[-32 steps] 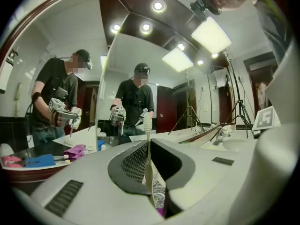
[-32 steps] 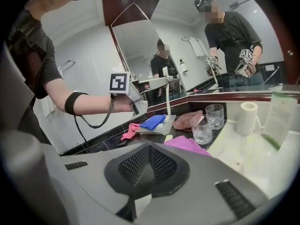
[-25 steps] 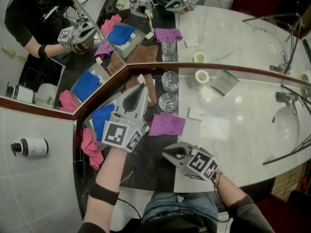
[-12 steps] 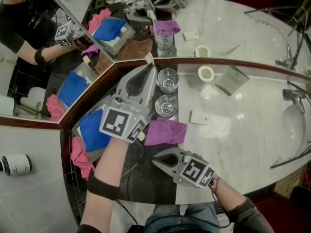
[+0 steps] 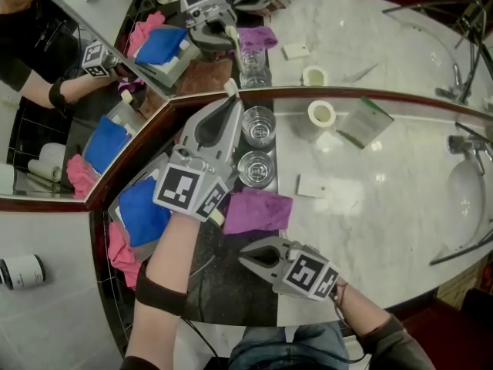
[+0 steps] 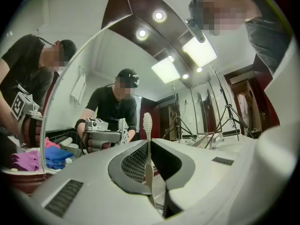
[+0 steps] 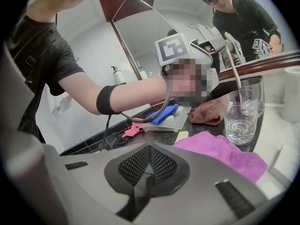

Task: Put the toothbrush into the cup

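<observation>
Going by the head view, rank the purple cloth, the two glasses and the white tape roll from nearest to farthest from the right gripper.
1. The purple cloth, just ahead of the right gripper.
2. The nearer glass, beyond the cloth.
3. The farther glass, directly behind the nearer one.
4. The white tape roll, farthest back, off to the right.

A purple cloth (image 5: pixel 258 210) lies crumpled at the edge of the marble counter (image 5: pixel 385 214), where the dark strip begins. Just to its right sits a small flat white card (image 5: pixel 312 185). Farther off on that side, toward the mirror's dark red frame (image 5: pixel 347 96), stand a white tape roll (image 5: pixel 321 114) and a clear green-edged slab (image 5: pixel 362 122). The faucet (image 5: pixel 462 143) and sink (image 5: pixel 462 199) are well to the cloth's right. To the cloth's left a blue cloth (image 5: pixel 142 210) lies in a clear tray (image 5: pixel 117 206), with a pink cloth (image 5: pixel 122 245) beside it. A brown cloth (image 7: pixel 208 112) lies beyond the purple one.
</observation>
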Demonstrator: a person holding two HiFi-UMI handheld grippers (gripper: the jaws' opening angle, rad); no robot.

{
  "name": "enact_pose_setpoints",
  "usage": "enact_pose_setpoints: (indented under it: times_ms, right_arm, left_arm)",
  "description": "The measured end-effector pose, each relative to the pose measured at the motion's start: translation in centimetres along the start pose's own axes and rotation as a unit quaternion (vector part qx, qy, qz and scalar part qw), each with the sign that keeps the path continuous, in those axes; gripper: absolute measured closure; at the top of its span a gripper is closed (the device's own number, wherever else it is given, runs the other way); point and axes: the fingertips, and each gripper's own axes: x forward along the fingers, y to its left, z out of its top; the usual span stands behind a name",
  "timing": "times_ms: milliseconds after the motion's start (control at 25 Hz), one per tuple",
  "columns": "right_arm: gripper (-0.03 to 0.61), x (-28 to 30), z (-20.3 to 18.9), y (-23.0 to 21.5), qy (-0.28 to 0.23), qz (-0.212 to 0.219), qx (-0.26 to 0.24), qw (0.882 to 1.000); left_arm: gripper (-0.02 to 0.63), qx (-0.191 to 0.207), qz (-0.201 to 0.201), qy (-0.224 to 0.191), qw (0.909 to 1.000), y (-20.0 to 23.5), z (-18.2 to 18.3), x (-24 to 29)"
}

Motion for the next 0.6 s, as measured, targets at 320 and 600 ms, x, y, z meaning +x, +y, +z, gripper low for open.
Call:
enact_pose_setpoints:
  times_ms: [320,600]
  right_arm:
    - [0.56,-0.2,-0.1,-0.2,0.002,0.001,0.004,1.0]
    - [0.56,-0.3,0.0,0.0,0.002,0.002,0.006,1.0]
  left_arm:
    - [0.591,-0.009,-0.005,0.072,0.9973,-0.3,-4.5,-0.5]
    - [0.586,0.0,0.008,0.107,0.9943,0.7,-6.4,-1.5]
